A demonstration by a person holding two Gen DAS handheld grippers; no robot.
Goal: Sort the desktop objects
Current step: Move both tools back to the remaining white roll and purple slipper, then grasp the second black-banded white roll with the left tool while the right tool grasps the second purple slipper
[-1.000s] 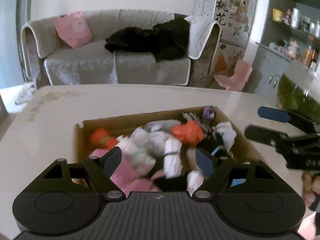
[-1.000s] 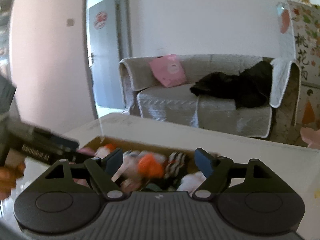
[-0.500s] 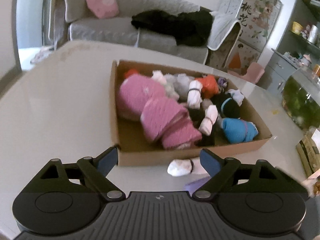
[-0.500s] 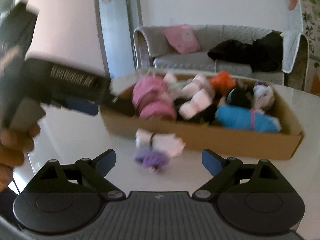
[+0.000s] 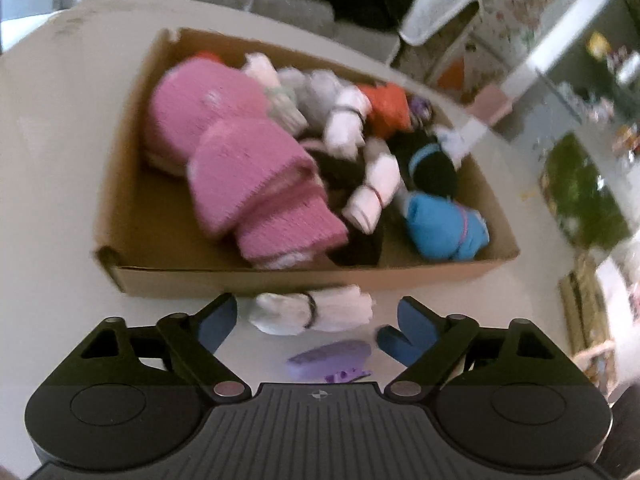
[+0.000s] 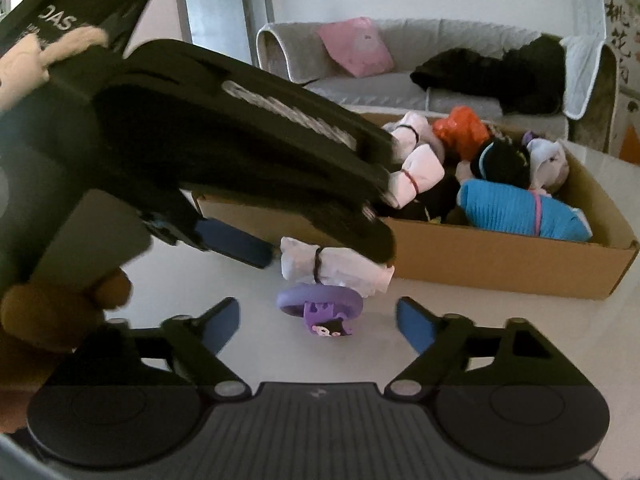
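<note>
Because the white sock bundle (image 5: 310, 314) and purple clip (image 6: 318, 306) lie outside the cardboard box (image 5: 280, 278), at its 6 o'clock, the open left claw (image 5: 316, 320) straddles the bundle while the empty right claw (image 6: 318, 318) is closing around the clip without touching it.

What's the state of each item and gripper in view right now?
left gripper: open, straddling the white sock roll, pads not on it.
right gripper: jaws closing, open, purple ring ahead between the tips, untouched.
white sock roll: on the table outside the box, banded with a dark tie.
purple ring: flat on the table beside the roll.
cardboard box: open-topped, holding rolled socks.
blue sock roll: in the box, tied.
</note>
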